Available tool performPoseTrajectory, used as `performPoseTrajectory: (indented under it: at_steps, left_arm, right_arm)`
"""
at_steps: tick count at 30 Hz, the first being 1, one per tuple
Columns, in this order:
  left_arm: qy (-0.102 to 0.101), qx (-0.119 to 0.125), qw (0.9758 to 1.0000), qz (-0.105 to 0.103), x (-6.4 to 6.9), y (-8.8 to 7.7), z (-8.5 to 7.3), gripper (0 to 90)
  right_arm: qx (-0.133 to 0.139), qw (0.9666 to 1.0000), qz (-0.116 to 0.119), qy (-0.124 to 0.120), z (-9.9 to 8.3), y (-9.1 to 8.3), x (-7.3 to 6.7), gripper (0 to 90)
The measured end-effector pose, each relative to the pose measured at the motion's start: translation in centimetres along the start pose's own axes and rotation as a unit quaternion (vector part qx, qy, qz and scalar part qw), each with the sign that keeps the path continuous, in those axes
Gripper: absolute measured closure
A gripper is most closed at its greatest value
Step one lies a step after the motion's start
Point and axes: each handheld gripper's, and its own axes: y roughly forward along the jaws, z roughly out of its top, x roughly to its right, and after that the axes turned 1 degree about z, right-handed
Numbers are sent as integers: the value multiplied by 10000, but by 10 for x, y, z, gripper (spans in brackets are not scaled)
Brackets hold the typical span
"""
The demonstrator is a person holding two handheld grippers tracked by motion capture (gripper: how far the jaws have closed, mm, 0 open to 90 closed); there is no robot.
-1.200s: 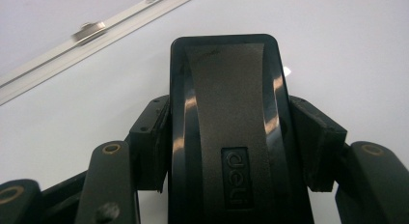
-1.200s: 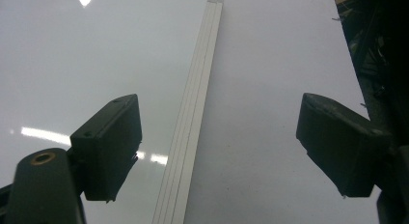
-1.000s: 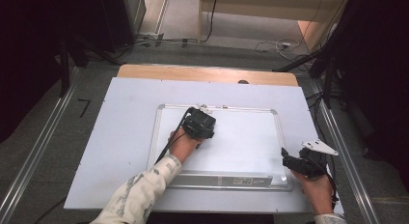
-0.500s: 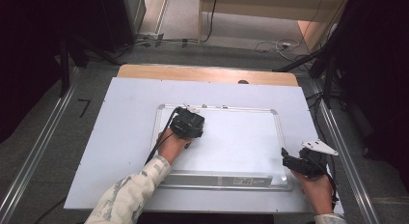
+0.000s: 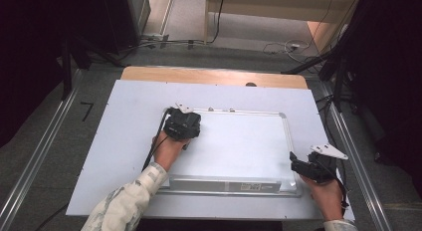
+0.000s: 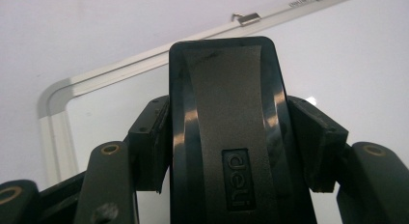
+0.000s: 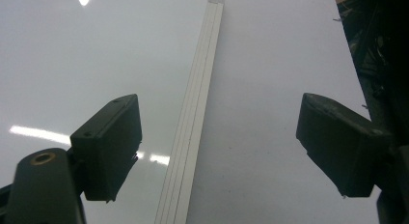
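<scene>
The left gripper (image 5: 182, 122) clamps an eraser (image 6: 226, 132) over the whiteboard's (image 5: 239, 146) far-left corner — clean board stretches toward the open-jawed right gripper (image 5: 303, 166).

black eraser (image 6: 231, 137) clamped upright, over whiteboard (image 5: 239, 141) corner

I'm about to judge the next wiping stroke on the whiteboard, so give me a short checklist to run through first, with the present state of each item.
1. Left gripper clamps the black eraser between its pads: ok.
2. Eraser sits straight between the jaws, not skewed: ok.
3. Eraser is over the whiteboard, near its far left corner: ok.
4. Eraser's wiping face presses on the board: cannot tell, the face is hidden.
5. Right gripper is open and holds nothing, its jaws astride the board's right frame: ok.
6. Marks left to wipe: cannot tell, the visible surface looks clean.
</scene>
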Motion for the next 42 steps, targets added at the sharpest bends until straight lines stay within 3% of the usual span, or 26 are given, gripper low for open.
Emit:
performPoseTrajectory:
  at_steps: [7, 10, 17, 42]
  left_arm:
    - [-356, 26, 9989, 319, -21, -2, 1, 396]
    - [-595, 78, 9975, 377, -31, -2, 2, 396]
    - [-805, 135, 9955, 489, -42, -3, 2, 396]
    - [-916, 160, 9941, 560, -45, -2, 3, 395]
  right_arm:
    - [7, 10000, 9, 4, 0, 0, 0, 148]
    - [-5, 10000, 12, 28, 0, 0, 0, 148]
    - [-7, 10000, 10, 23, 0, 0, 0, 149]
    - [-8, 10000, 53, -21, 2, 3, -2, 148]
